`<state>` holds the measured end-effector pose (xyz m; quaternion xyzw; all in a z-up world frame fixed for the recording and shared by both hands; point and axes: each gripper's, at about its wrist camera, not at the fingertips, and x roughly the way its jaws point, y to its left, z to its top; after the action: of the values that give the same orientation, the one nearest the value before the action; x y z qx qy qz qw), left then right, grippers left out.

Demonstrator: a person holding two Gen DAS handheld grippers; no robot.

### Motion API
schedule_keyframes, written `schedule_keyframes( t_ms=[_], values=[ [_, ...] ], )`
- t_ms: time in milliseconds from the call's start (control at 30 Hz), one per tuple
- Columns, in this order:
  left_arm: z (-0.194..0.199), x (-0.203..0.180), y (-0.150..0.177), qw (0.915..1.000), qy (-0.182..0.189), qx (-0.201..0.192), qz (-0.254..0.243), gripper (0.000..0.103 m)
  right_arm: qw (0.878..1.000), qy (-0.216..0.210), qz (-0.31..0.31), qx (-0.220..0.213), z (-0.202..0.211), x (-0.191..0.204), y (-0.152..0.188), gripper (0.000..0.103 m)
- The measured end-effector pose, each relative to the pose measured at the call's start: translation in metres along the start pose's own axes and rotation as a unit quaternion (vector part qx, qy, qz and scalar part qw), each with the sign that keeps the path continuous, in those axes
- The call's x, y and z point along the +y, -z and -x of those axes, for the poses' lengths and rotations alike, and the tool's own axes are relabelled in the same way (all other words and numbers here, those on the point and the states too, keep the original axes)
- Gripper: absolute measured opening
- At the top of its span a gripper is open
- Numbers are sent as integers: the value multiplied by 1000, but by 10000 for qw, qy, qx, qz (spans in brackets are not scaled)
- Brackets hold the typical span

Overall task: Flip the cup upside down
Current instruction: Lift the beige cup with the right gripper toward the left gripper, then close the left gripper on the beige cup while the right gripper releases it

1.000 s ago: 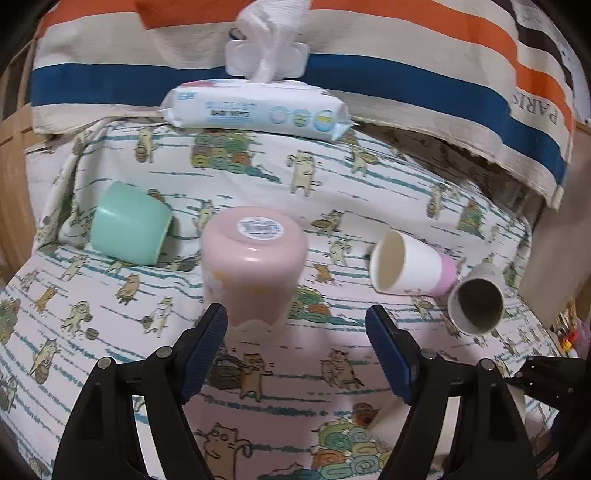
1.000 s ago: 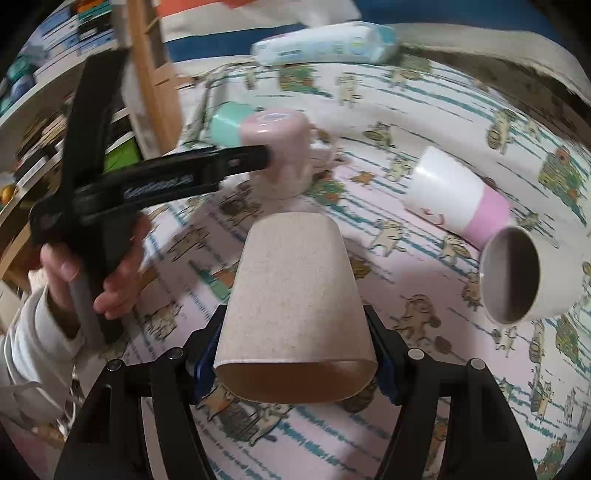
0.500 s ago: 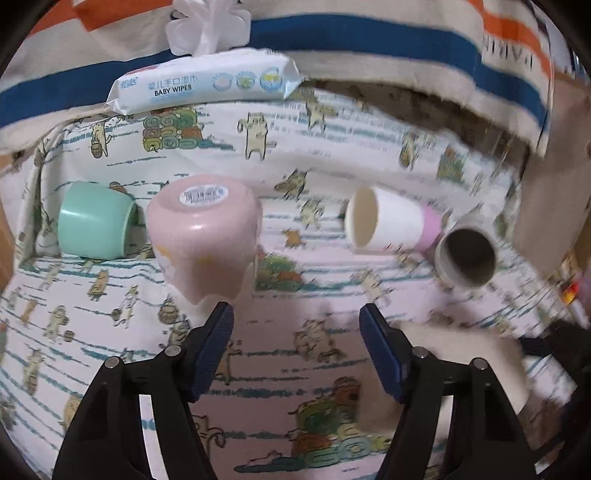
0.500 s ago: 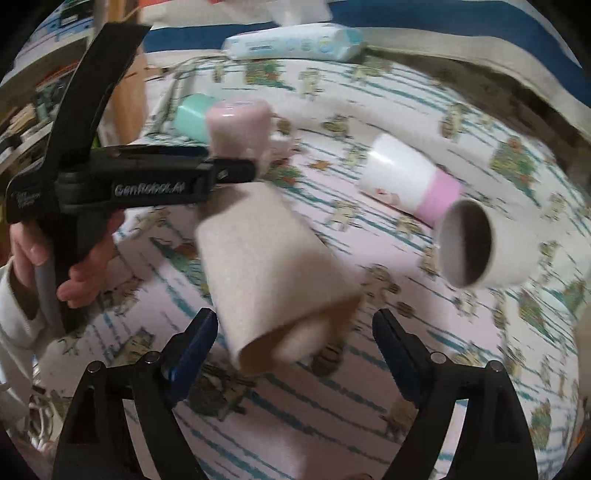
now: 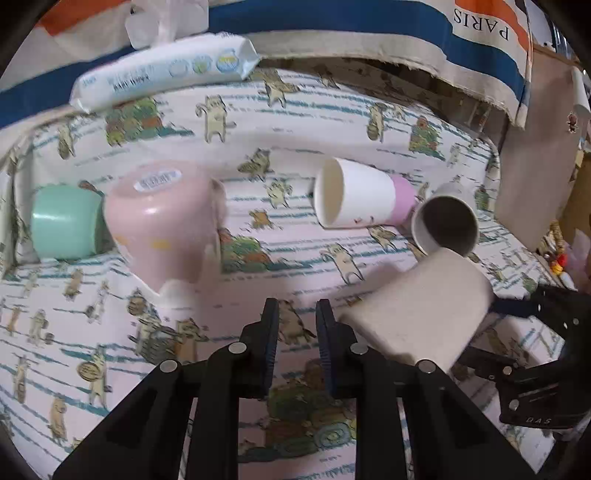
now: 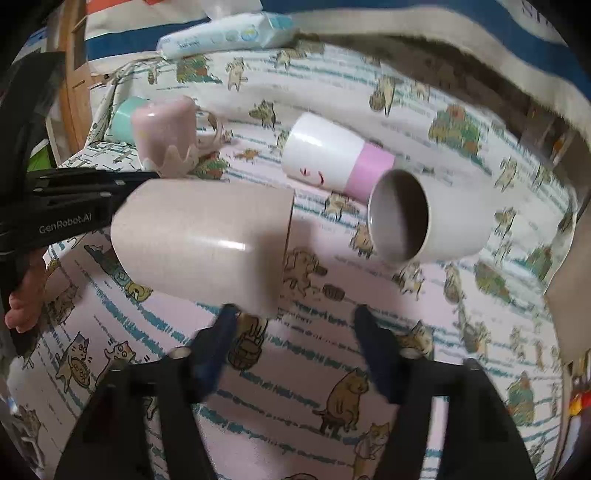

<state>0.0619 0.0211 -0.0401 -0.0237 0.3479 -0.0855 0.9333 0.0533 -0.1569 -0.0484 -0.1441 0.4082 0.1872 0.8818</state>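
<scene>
A beige cup lies tipped on its side on the cat-print cloth, just beyond my right gripper, which is open and empty. The cup also shows in the left wrist view, right of my left gripper. The left jaws stand close together with a narrow gap and hold nothing. A pink mug stands upside down to the left. A white and pink cup, a grey cup and a mint cup lie on their sides.
A pack of baby wipes lies at the back against a striped cloth. A wooden frame stands at the left. The bed's right edge drops off near a brown board.
My right gripper has opened and let go of the beige cup, which has toppled from upside down onto its side. My left gripper has closed to a narrow gap.
</scene>
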Motion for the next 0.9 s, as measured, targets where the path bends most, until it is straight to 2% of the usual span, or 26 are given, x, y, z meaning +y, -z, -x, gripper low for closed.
schedule_keyframes(
  t_ms=[67, 133, 167, 267, 367, 533, 633, 700, 800, 900],
  values=[
    [2, 3, -2, 9999, 73, -71, 85, 20, 9997, -159, -123, 152, -3, -1, 3, 32],
    [4, 5, -3, 9997, 141, -126, 119, 19, 9991, -307, -202, 211, -3, 0, 5, 26],
    [4, 4, -4, 9997, 164, -145, 93, 14, 9990, -346, -222, 189, -2, 1, 5, 22],
    [3, -4, -2, 9995, 283, -108, -101, 8, 9992, -329, -239, 34, 3, 5, 2, 22],
    [3, -11, 0, 9992, 258, -94, -295, 6, 9993, -265, -270, -29, 3, 6, -3, 22],
    [-1, -19, 4, 9959, 790, 169, -411, 6, 9986, -353, -405, -27, -5, -1, -14, 22],
    [-2, -29, 7, 9960, 592, 186, -647, 4, 9981, -346, -467, -208, -11, -6, -19, 22],
    [-3, -27, 6, 9961, 611, 214, -601, 4, 9973, -399, -532, -319, -13, -12, -20, 22],
    [-5, -20, 4, 9968, 638, 270, -392, 14, 9949, -626, -609, -502, -15, -20, -20, 22],
    [-2, -16, 3, 9980, 524, 149, -320, 43, 9925, -617, -700, -794, -12, -28, -18, 22]
  ],
)
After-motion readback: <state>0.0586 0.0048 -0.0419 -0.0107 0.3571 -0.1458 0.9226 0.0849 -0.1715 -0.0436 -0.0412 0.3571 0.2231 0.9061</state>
